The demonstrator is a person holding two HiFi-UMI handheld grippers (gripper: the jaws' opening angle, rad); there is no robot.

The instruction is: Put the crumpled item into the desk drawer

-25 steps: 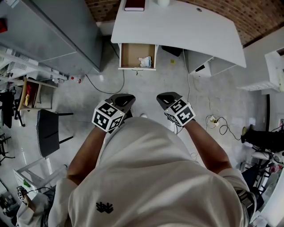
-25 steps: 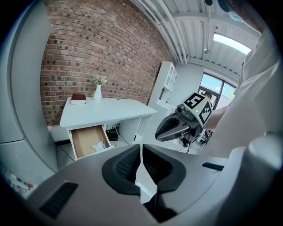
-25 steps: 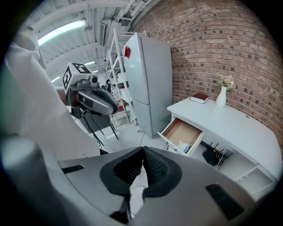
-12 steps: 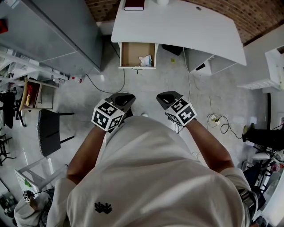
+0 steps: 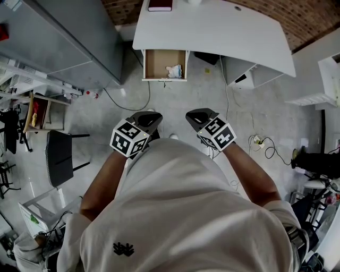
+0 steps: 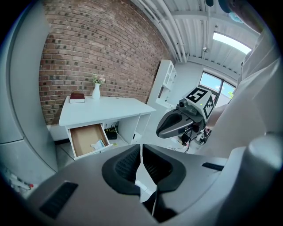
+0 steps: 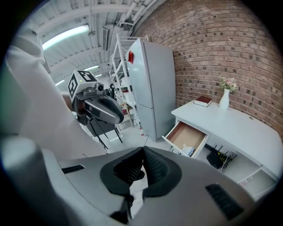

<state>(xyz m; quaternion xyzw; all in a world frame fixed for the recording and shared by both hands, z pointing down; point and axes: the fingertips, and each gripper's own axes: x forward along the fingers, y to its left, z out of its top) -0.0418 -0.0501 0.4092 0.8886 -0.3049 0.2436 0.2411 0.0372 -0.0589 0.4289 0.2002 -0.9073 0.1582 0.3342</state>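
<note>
1. My left tool (image 6: 141,152) has its jaws pressed together, with nothing between them.
2. My right tool (image 7: 142,154) reads the same: jaws together, empty.
3. From the head view, I see both tools held side by side close in front of the person's body, well apart from the worktop (image 5: 212,32).
4. The drawer (image 5: 156,61) under the worktop's left end stands pulled out.
5. The crumpled item (image 5: 174,71), pale and whitish, lies inside the drawer, toward its right front corner.
6. A dark red book (image 5: 160,5) lies at the worktop's far edge, above the drawer. A white vase (image 6: 96,90) with flowers stands just beside it.
7. A brick wall (image 6: 88,48) runs behind the worktop, and a tall grey cabinet (image 5: 64,37) stands to its left.
</note>
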